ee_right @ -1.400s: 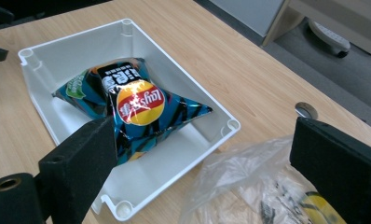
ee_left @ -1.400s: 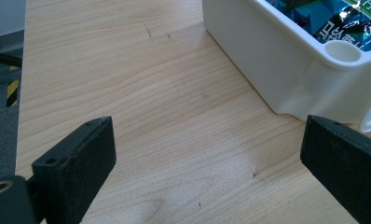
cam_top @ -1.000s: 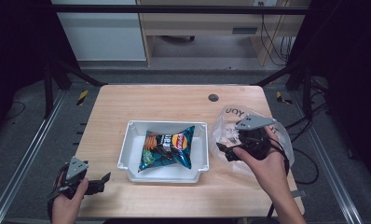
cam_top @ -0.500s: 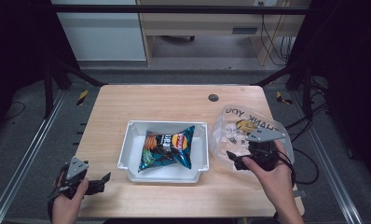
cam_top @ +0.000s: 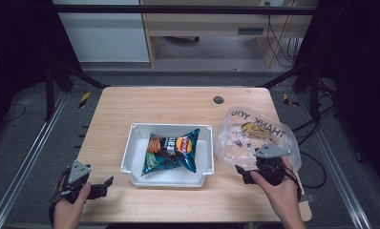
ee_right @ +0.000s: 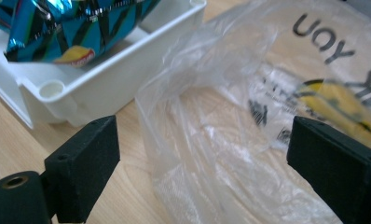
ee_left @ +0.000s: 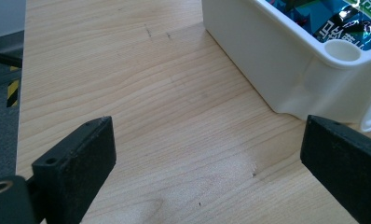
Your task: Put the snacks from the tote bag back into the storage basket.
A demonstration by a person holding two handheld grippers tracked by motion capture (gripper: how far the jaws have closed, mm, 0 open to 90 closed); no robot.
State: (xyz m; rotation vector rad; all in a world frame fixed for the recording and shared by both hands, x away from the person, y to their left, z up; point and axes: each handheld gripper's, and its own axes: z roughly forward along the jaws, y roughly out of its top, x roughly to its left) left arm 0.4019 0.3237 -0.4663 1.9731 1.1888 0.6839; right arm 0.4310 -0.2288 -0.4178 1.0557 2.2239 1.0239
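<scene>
A light wooden table (cam_top: 178, 102) is seen from above. At the lower left of the frame, a person's left hand holds the left gripper (cam_top: 104, 183) low over the table's near corner, its black jaws spread apart with bare wood between them. In the left gripper view, the near corner of the white plastic bin (ee_left: 286, 70) sits at the upper right.

In the middle of the high view the bin stands with a shiny blue and black crisp packet (cam_top: 171, 151) lying inside it, its long axis running corner to corner.

To the right of the bin lies a crumpled clear plastic carrier bag printed with "THANK YOU" (cam_top: 255, 131). The right gripper (cam_top: 241, 172) sits at the bag's near edge, jaws pointing left and away. Its jaws have just been closing a little yet stand wide, pressing on nothing. In the right gripper view, the bag's wrinkled rim (ee_right: 174, 135) rises between and just beyond the jaws. The right gripper is much the nearer to the bag.
</scene>
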